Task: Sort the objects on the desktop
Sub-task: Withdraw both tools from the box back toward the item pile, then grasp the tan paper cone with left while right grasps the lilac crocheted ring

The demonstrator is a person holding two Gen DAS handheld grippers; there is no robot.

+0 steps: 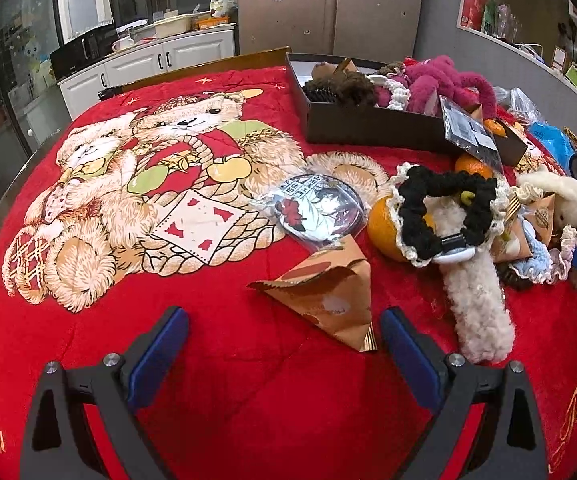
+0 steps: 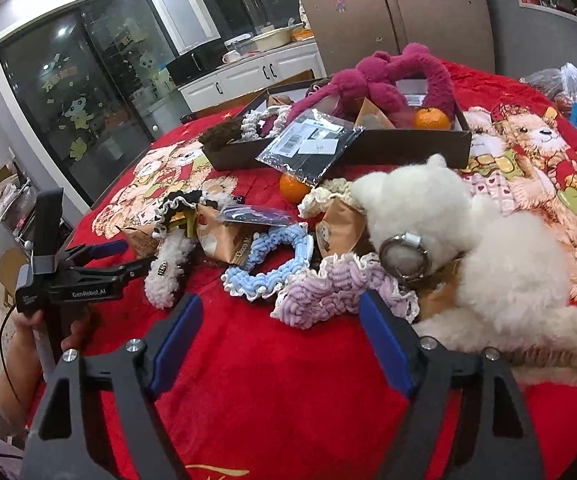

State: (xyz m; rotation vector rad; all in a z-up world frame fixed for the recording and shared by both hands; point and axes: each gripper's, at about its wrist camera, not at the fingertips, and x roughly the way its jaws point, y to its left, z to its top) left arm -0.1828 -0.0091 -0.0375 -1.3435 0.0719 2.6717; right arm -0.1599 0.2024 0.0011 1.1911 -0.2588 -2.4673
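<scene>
My left gripper (image 1: 284,322) hovers open over the red bear-print blanket (image 1: 208,360). A brown paper packet (image 1: 328,300) lies just ahead of its right finger, not between the pads. In the right wrist view my right gripper (image 2: 280,314) is open, low over the blanket. A lilac scrunchie (image 2: 328,292) lies right at its fingertips, unpressed, with a blue scrunchie (image 2: 272,268) behind and a white plush bear (image 2: 508,264) to the right. A dark box (image 2: 408,144) at the back holds a pink plush (image 2: 380,80) and an orange (image 2: 431,118).
A bagged badge (image 1: 316,208), a black lace scrunchie (image 1: 444,208) on an orange (image 1: 384,232) and a cream fuzzy clip (image 1: 476,304) lie mid-table. A hand holds the left gripper (image 2: 136,258) at the left. A flat black plastic packet (image 2: 308,148) leans on the box wall. Bags crowd the far right.
</scene>
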